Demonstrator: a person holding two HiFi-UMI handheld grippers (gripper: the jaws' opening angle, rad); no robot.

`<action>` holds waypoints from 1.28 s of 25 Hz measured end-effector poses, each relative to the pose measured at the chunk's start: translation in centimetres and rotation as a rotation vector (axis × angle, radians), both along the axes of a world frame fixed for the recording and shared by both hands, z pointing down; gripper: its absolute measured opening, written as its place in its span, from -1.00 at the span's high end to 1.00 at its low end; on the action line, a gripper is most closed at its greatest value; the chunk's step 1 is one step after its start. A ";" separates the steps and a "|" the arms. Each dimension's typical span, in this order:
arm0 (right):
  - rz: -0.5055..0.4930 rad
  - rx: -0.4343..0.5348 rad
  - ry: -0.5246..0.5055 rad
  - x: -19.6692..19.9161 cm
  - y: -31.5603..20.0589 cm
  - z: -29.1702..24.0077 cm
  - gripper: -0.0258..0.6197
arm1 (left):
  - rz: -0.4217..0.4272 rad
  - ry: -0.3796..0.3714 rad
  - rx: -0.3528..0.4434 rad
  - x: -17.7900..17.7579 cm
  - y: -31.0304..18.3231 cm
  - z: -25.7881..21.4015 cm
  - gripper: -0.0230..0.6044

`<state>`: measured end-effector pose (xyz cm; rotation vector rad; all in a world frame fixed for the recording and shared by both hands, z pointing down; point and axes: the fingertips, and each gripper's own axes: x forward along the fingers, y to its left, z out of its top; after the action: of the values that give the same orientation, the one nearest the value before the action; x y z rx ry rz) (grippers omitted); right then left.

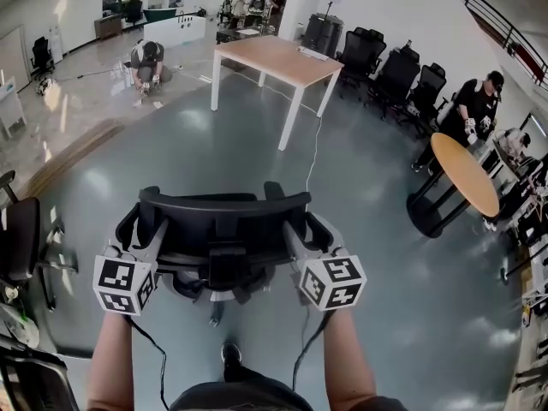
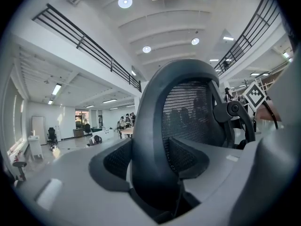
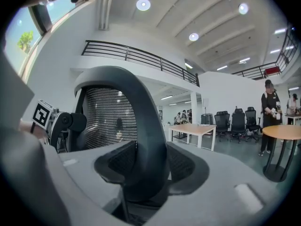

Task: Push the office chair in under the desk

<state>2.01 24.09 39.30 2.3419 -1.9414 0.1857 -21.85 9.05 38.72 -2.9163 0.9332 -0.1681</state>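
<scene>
A black mesh office chair (image 1: 224, 229) stands on the grey floor just in front of me, its back toward me. Left gripper (image 1: 147, 226) clamps the left edge of the backrest frame (image 2: 155, 126); right gripper (image 1: 298, 228) clamps the right edge (image 3: 146, 126). In both gripper views the frame fills the gap between the pads, for the left gripper (image 2: 157, 173) and for the right gripper (image 3: 150, 171). The wooden desk (image 1: 278, 58) with white legs stands well ahead across open floor, also seen small in the right gripper view (image 3: 197, 129).
A round wooden table (image 1: 465, 174) stands at the right with a person (image 1: 467, 110) beside it. A row of black chairs (image 1: 394, 71) lines the far right. Another person crouches (image 1: 147, 62) at the far left. A black chair (image 1: 21, 238) stands close on my left. A cable (image 1: 313, 157) hangs from the desk.
</scene>
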 end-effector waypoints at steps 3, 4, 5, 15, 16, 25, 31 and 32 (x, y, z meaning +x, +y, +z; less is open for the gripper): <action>-0.013 0.006 -0.005 1.0 -2.8 0.1 0.32 | -0.008 -0.004 -0.006 0.9 -2.7 0.2 0.06; -0.020 0.005 -0.007 1.2 -3.8 0.2 0.32 | -0.012 -0.005 -0.008 1.1 -3.6 0.4 0.06; -0.027 0.004 -0.010 1.4 -4.7 0.3 0.32 | -0.016 -0.007 -0.011 1.3 -4.4 0.5 0.06; -0.038 0.029 -0.044 3.0 -14.1 -0.1 0.34 | -0.010 -0.034 -0.017 3.1 -14.4 0.2 0.06; -0.035 0.034 -0.050 3.0 -15.2 -0.1 0.35 | -0.005 -0.035 -0.014 3.2 -15.6 0.2 0.06; 0.065 0.042 -0.011 3.3 -24.7 0.9 0.57 | 0.055 -0.009 -0.001 4.7 -27.1 0.7 0.07; 0.121 0.069 -0.021 6.6 -32.2 0.3 0.37 | 0.104 0.002 -0.003 6.9 -35.1 0.7 0.10; 0.116 0.067 -0.026 7.5 -33.7 0.0 0.26 | 0.106 0.003 -0.004 7.6 -36.3 0.4 0.10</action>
<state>9.47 -9.66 39.29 2.5091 -1.8517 0.1635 -14.23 -27.26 39.17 -2.9614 0.7768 -0.1592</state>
